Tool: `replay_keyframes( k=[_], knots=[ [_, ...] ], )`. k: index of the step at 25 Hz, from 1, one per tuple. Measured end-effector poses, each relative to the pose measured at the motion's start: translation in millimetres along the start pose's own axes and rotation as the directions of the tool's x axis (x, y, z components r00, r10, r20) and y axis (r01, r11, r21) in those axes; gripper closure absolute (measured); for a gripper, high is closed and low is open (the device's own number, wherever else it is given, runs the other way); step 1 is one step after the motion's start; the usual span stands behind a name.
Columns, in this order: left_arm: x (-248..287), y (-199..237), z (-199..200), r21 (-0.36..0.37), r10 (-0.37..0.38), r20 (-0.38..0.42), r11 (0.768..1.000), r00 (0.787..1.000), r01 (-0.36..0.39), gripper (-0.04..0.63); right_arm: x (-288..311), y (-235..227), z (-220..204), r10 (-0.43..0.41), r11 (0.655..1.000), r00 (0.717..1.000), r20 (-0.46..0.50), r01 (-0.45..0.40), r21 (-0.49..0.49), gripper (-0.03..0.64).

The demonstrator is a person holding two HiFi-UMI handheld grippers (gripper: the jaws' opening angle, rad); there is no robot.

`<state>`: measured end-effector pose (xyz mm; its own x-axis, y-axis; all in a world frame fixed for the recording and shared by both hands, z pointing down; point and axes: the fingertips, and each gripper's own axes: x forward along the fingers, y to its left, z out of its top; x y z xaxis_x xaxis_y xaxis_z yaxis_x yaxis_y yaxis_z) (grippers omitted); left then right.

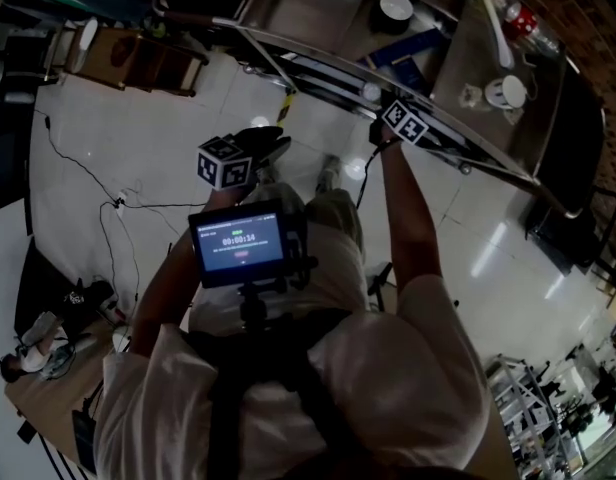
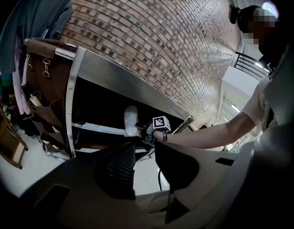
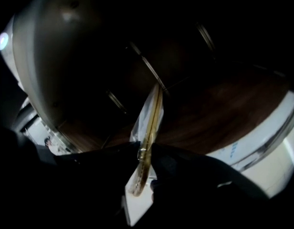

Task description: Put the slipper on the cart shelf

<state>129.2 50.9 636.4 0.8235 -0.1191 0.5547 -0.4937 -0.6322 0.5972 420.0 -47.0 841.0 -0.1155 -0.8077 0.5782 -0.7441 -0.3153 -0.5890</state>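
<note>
A white slipper (image 2: 131, 120) stands on end at the edge of the steel cart's (image 2: 118, 82) dark lower shelf (image 2: 97, 128). My right gripper (image 2: 140, 127) reaches in under the cart top, with its marker cube beside the slipper. In the right gripper view the slipper (image 3: 149, 128) shows edge-on between the jaws of my right gripper (image 3: 146, 152), which lie against both its sides. My left gripper (image 2: 144, 149) hangs back over the floor, open and empty. In the head view my left gripper (image 1: 268, 146) is low at the centre, and the right one's cube (image 1: 406, 120) is at the cart rail.
The cart top (image 1: 318, 13) carries a bowl (image 1: 395, 6), a white cup (image 1: 508, 91) and a red can (image 1: 518, 18). A brown bag (image 2: 44, 80) hangs at the cart's left end. Cables (image 1: 88, 178) trail over the white floor. A brick wall (image 2: 161, 42) rises behind.
</note>
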Motion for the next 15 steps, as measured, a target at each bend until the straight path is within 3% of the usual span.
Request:
replay_keyframes(
  k=[9, 15],
  knots=[
    [-9, 8, -7, -0.041, 0.011, -0.021, 0.999, 1.000, -0.012, 0.472, 13, 0, 10, -0.063, 0.994, 0.997, 0.038, 0.066, -0.087, 0.508],
    [-9, 7, -6, -0.053, -0.007, -0.030, 0.999, 1.000, 0.005, 0.472, 9, -14, 14, -0.173, 0.947, 0.983, 0.066, 0.185, -0.262, 0.368]
  ],
)
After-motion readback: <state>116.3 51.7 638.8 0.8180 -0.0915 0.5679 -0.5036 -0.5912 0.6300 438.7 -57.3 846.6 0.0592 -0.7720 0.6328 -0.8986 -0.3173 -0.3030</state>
